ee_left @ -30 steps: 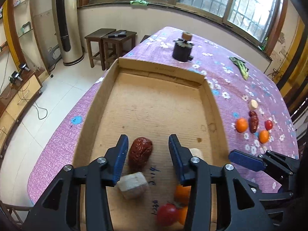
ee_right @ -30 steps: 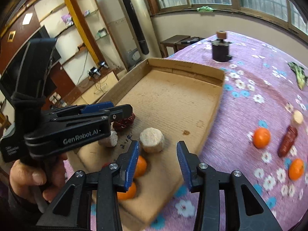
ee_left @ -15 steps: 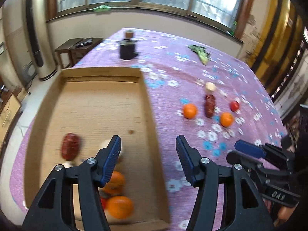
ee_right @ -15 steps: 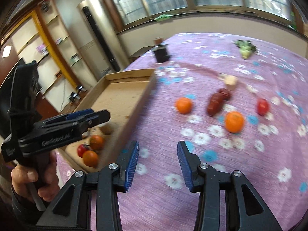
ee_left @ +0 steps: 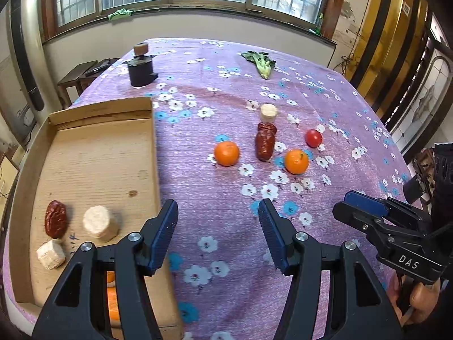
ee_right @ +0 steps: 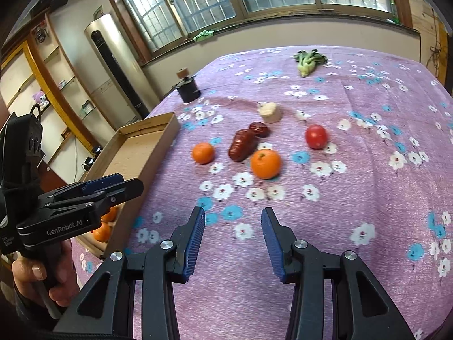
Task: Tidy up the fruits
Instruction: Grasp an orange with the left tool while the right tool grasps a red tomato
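Observation:
A cardboard tray lies at the left on the purple flowered cloth and holds a red date, two pale cylinders and oranges half hidden by my left gripper. On the cloth lie two oranges, a red date, a tomato and a pale cylinder. My left gripper is open and empty over the cloth beside the tray's right wall. My right gripper is open and empty, short of the loose fruit.
A black pot with a cork stands at the far left of the table. A green leafy vegetable lies at the far end. A low wooden stool stands on the floor beyond the table's left edge.
Both grippers have swung right, from over the tray to over the cloth, facing the loose fruit. Both stayed open and empty. The date stays in the tray.

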